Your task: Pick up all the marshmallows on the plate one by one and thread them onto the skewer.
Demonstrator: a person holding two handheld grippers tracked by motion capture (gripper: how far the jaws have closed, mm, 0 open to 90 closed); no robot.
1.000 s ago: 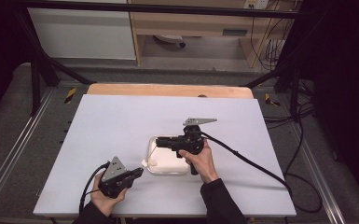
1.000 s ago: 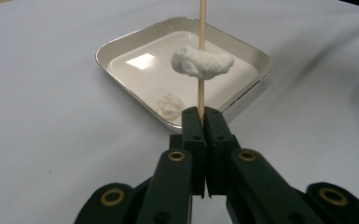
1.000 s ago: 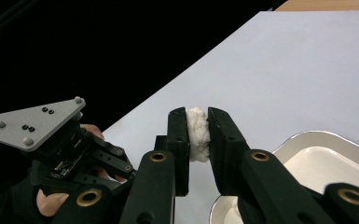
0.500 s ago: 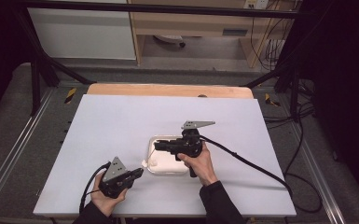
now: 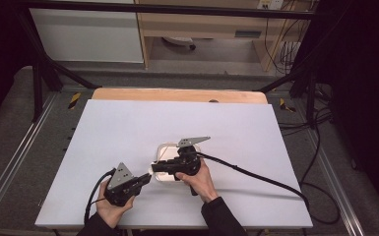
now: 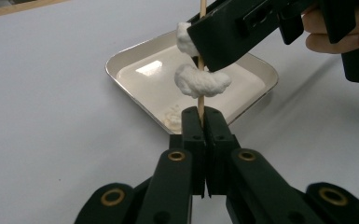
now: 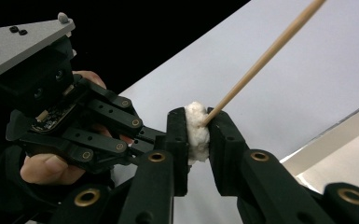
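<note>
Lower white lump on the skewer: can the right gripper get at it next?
Probably yes. The right gripper is shut on the upper lump, directly above the lower white lump; bare skewer lies below, down to the left gripper.

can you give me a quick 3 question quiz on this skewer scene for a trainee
1. True or false: the left gripper is shut on the wooden skewer.
2. What do the right gripper jaws pinch? A) a white lump on the skewer B) the tray's rim C) a cable
3. What lies on the table below the skewer?

Key:
1. True. Its jaws clamp the skewer's lower end.
2. A. The pads press a white lump threaded on the stick; another white lump sits lower down it.
3. A shallow white tray, with a small white piece in it.
</note>
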